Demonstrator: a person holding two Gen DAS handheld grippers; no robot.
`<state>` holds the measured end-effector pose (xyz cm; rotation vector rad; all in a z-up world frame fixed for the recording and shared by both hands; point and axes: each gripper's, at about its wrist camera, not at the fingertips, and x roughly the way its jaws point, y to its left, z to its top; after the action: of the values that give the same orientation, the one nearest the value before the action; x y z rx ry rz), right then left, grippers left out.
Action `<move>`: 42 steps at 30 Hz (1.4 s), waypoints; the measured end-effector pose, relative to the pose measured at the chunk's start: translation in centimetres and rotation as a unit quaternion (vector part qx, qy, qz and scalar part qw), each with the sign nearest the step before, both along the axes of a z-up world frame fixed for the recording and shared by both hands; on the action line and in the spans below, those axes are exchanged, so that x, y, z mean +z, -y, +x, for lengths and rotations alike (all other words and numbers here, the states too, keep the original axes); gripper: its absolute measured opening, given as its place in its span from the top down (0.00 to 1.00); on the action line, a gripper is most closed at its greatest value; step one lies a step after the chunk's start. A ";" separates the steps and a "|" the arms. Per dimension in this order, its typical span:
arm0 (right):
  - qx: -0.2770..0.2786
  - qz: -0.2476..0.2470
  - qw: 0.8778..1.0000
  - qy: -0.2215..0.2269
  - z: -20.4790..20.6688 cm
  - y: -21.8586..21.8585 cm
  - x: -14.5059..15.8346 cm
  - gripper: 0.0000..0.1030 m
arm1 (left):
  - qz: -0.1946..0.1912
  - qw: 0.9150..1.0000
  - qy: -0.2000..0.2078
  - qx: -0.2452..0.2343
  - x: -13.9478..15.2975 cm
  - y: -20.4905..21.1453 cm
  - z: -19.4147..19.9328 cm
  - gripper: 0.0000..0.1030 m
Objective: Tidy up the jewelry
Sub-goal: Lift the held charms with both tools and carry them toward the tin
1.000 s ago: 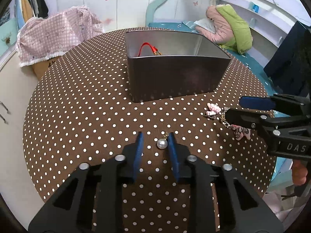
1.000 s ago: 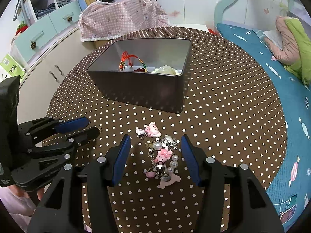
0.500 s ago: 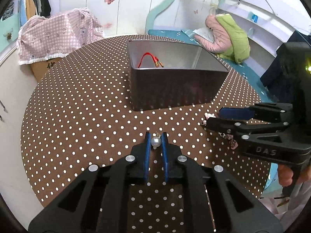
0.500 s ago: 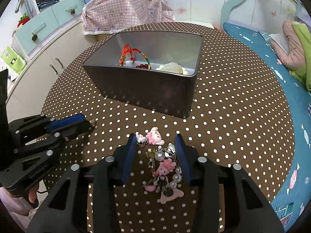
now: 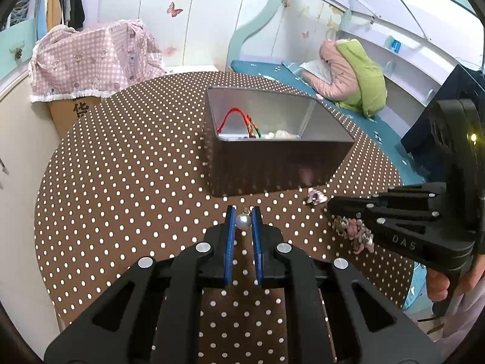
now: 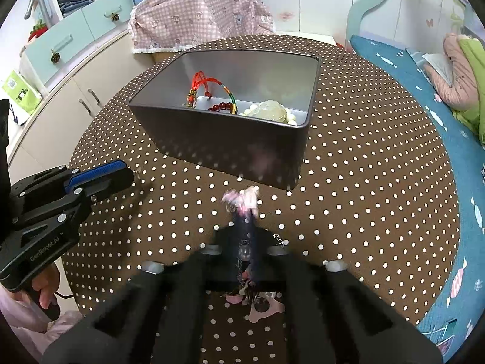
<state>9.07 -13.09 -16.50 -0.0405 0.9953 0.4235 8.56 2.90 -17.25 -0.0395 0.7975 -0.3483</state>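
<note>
- My left gripper [image 5: 243, 220] pinches a small pearl earring [image 5: 243, 221] between its blue pads, right at the fingertips. The pearl is round and smooth, and I judge it could squirt out of so shallow a hold if I tilt or jolt the gripper.
- A tiny gold hook [image 5: 246, 210] pokes out past the pearl. It looks fine enough to snag on the box rim when I carry it over.
- My right gripper [image 6: 246, 212] is pressed together on a charm bracelet [image 6: 257, 298] near the table's front edge. Pink charms blur at its tips and more beads and charms trail beneath it, so I hold only a part. The loose tail could swing and catch, or the whole piece could slide free under its own weight.
- The two grippers sit near each other, the left one toward the table's left edge. If I move both toward the box at once, I judge they could bump.
- The dark metal box [image 6: 218, 139] stands just beyond both grippers, toward the table's far edge, already holding a red cord bracelet [image 6: 209, 89] and a pale beaded piece [image 6: 271, 112]. A dangling charm could drag against its near wall and nudge it.
- The polka-dot tablecloth [image 5: 121, 182] is busy; a dropped pearl would be hard to spot among the white dots.
</note>
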 end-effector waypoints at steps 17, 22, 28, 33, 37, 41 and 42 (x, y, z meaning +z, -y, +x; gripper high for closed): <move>0.021 -0.044 0.998 0.029 1.4 -2.1 -1.1 0.73 | 0.006 1.000 0.007 -0.004 0.4 1.1 0.5 0.89; 0.023 -0.029 0.999 0.024 1.5 -1.4 -1.0 0.75 | 0.004 1.000 0.007 0.000 0.5 1.0 0.8 0.89; 0.019 -0.024 0.999 0.018 1.4 -1.3 -0.7 0.75 | -0.002 1.000 0.012 -0.001 0.8 0.8 0.7 0.89; 0.015 -0.020 0.999 0.024 1.1 -1.5 0.1 0.75 | -0.005 1.000 0.019 -0.005 1.3 1.0 0.8 0.89; 0.014 -0.009 0.999 0.034 0.5 -1.3 1.3 0.79 | -0.007 1.000 0.028 -0.012 2.1 1.3 0.9 0.89; 0.013 0.003 0.998 0.056 0.0 -0.9 3.1 0.86 | -0.010 0.999 0.042 -0.020 3.1 1.6 1.0 0.89; 0.011 0.003 0.998 0.061 0.0 -0.9 3.5 0.86 | -0.010 0.999 0.045 -0.021 3.3 1.7 1.1 0.89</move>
<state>9.12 -12.19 -12.99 -0.0706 0.8738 0.4400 9.63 1.17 -13.90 -0.0260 0.7070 -0.3957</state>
